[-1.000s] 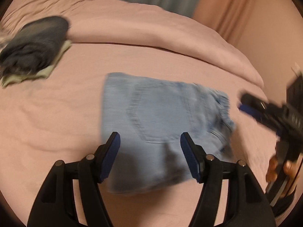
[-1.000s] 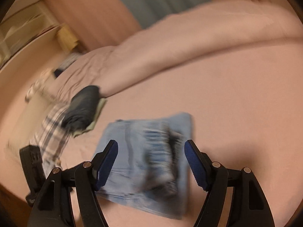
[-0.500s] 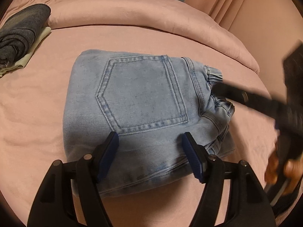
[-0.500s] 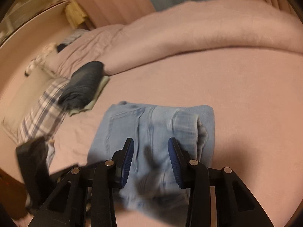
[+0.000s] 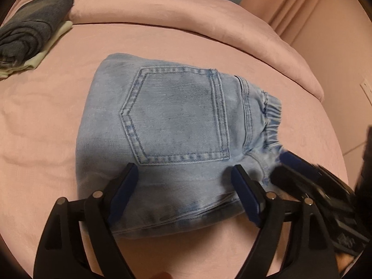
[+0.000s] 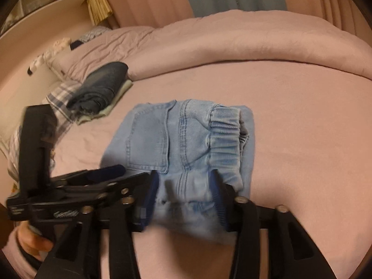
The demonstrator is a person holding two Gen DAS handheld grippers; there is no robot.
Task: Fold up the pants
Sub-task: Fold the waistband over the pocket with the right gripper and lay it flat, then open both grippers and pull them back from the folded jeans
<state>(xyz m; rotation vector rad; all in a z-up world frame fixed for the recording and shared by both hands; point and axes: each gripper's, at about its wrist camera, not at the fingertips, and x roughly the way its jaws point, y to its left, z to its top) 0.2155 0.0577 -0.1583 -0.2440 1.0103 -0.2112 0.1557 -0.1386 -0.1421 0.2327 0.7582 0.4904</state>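
Note:
Light blue jeans [image 5: 176,125] lie folded into a small bundle on the pink bed sheet [image 5: 46,121], back pocket up and elastic waistband [image 6: 224,134] to the right. My left gripper [image 5: 184,171] hovers over the bundle's near edge, jaws opening, pads clear of the denim. My right gripper [image 6: 183,175] is at the near waistband corner, also opening, with denim below and between its blue pads but not pinched. It shows blurred at the right of the left wrist view, fingers [image 5: 290,162] beside the waistband. The left gripper's fingers [image 6: 109,172] show at the left of the right wrist view.
A folded dark denim garment [image 5: 32,30] rests on a pale green one [image 5: 39,58] at the far left, next to a plaid cloth [image 6: 58,97]. A rolled pink duvet [image 5: 190,25] runs along the far side. Curtains and wall lie beyond. A hand [image 6: 32,241] holds the left gripper.
The left gripper dropped closer to the jeans and its jaws spread wider. The right gripper swung in to the near waistband corner; its jaws narrowed, then widened again.

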